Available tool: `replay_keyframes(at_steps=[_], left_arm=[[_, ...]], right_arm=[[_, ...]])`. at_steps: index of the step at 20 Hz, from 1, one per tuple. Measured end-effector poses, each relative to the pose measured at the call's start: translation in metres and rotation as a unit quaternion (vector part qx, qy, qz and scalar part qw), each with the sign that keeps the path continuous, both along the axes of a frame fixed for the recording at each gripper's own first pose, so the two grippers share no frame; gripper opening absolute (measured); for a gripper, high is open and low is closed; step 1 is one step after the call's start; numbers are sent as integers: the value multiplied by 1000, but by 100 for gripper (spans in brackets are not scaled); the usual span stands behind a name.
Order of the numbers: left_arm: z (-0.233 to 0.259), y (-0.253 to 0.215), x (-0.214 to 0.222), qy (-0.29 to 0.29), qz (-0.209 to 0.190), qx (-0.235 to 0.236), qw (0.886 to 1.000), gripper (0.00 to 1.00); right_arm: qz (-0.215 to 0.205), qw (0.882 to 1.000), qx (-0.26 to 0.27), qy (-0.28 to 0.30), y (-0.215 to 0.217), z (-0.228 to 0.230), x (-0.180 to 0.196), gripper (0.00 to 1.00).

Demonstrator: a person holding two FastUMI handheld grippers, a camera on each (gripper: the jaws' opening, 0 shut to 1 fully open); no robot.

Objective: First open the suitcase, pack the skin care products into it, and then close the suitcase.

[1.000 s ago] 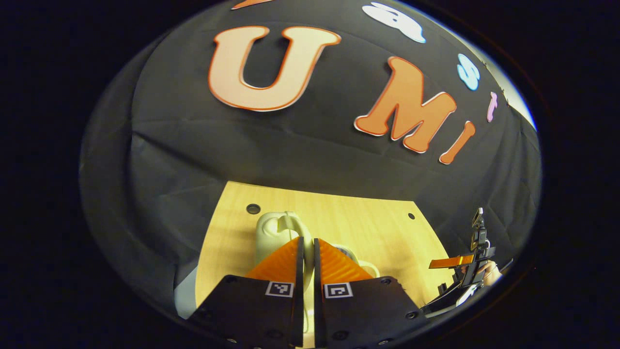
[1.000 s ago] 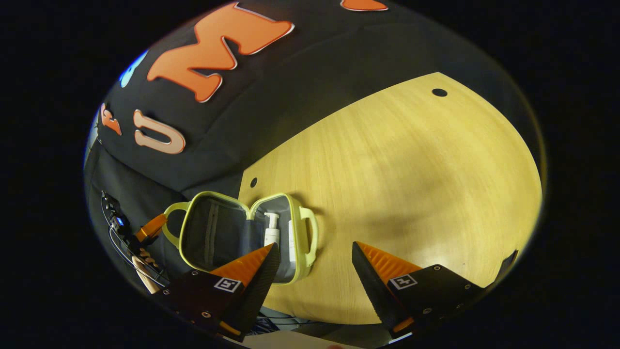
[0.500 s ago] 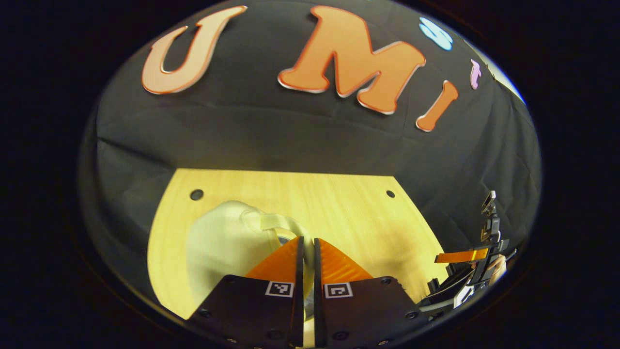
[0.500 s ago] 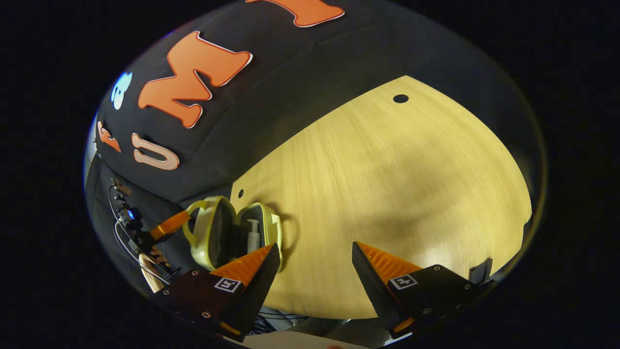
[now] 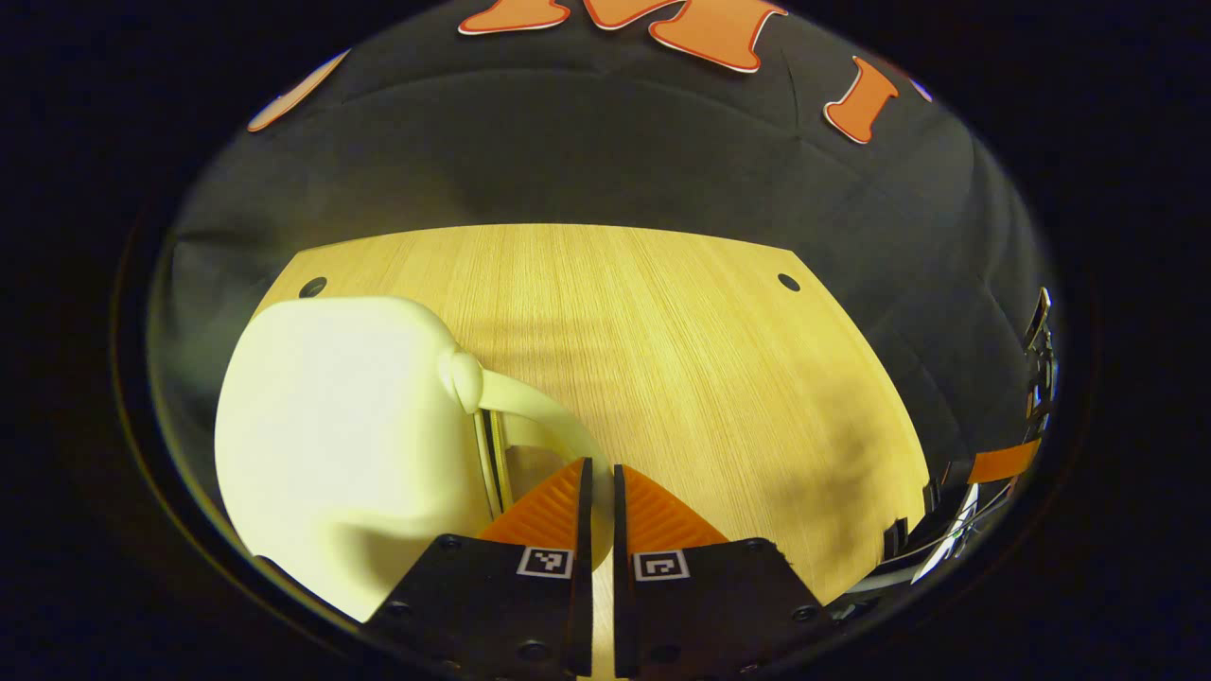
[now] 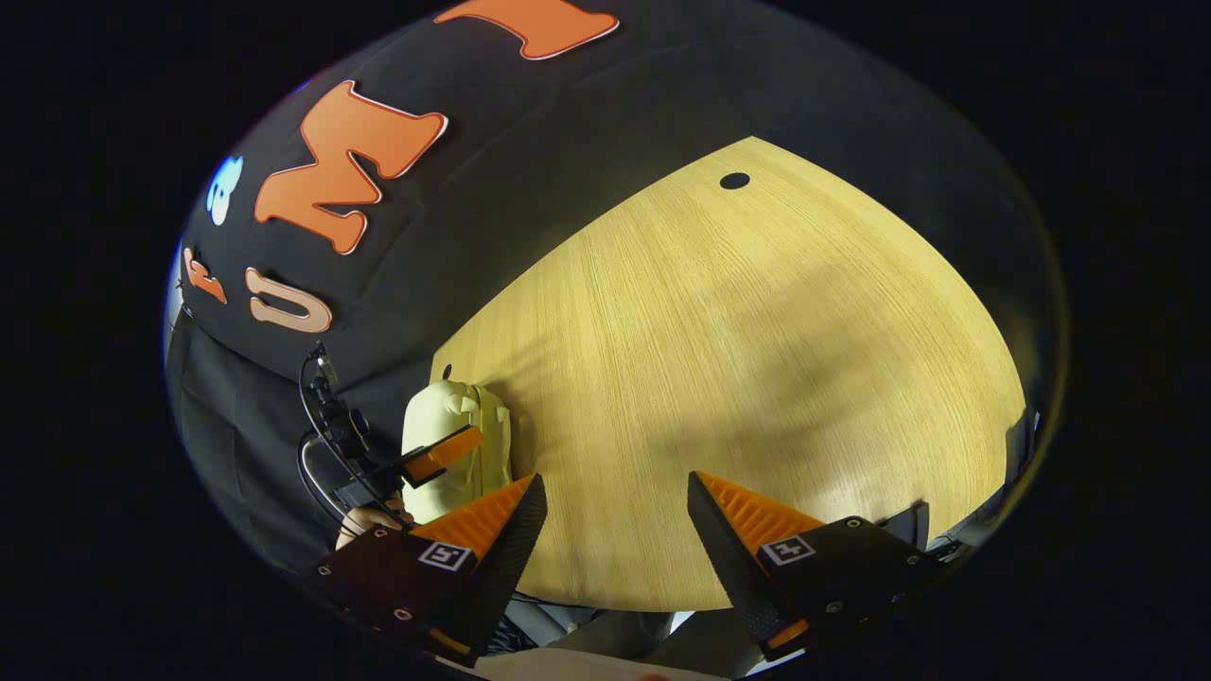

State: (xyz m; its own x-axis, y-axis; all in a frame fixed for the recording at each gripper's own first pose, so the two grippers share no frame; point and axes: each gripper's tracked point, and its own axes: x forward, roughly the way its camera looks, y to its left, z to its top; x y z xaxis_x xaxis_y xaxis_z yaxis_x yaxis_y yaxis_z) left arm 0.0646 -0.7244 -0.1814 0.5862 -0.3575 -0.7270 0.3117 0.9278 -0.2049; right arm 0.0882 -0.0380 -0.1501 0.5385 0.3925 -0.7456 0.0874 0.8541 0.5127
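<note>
The pale yellow-green suitcase [image 5: 341, 426] lies on the wooden table [image 5: 662, 312] with its lid folded over the base; a thin dark gap still shows between the two halves. My left gripper [image 5: 598, 470] is shut on the lid's curved handle [image 5: 530, 416], which runs in between its fingers. The skin care products are hidden inside. In the right gripper view the suitcase [image 6: 454, 426] sits at the table's left end with the left gripper [image 6: 443, 454] on it. My right gripper [image 6: 615, 478] hangs open over the table's near edge, holding nothing.
A hand [image 6: 364, 518] holds the left gripper, with cables behind it. The right gripper [image 5: 1003, 463] shows at the far right of the left gripper view. Small dark holes [image 5: 787, 281] mark the table's back corners. Black cloth surrounds the table.
My left gripper has swung the lid by its handle from wide open over onto the base. The bottles inside have gone out of sight. The right gripper stays open, shifted slightly.
</note>
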Motion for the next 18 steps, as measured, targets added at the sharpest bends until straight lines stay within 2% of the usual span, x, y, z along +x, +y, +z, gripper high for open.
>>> replay_keyframes(at_steps=[6, 9, 11, 13, 15, 16, 18], left_arm=[[-14, -5, -1, -14, 25, 32, 999, 9], [-22, -4, 0, -23, 25, 74, 997, 9], [-26, -4, -3, -24, 16, 101, 994, 13], [-27, -2, -7, -18, 12, 109, 994, 16], [-22, -4, -19, -9, 19, 86, 996, 20], [-17, -8, -24, -2, 24, 62, 998, 35], [-5, -13, -31, 8, 36, 16, 999, 71]], right_arm=[[25, 1000, -17, -2, -7, -9, -3, 96], [30, 999, -35, -4, -6, -15, -2, 95], [34, 999, -41, -4, 1, -18, 0, 95], [29, 998, -51, -8, 6, -19, 7, 95], [32, 998, -60, -17, 11, -19, 13, 95], [30, 997, -71, -23, 11, -18, 18, 96], [22, 994, -94, -41, 7, -8, 26, 96]])
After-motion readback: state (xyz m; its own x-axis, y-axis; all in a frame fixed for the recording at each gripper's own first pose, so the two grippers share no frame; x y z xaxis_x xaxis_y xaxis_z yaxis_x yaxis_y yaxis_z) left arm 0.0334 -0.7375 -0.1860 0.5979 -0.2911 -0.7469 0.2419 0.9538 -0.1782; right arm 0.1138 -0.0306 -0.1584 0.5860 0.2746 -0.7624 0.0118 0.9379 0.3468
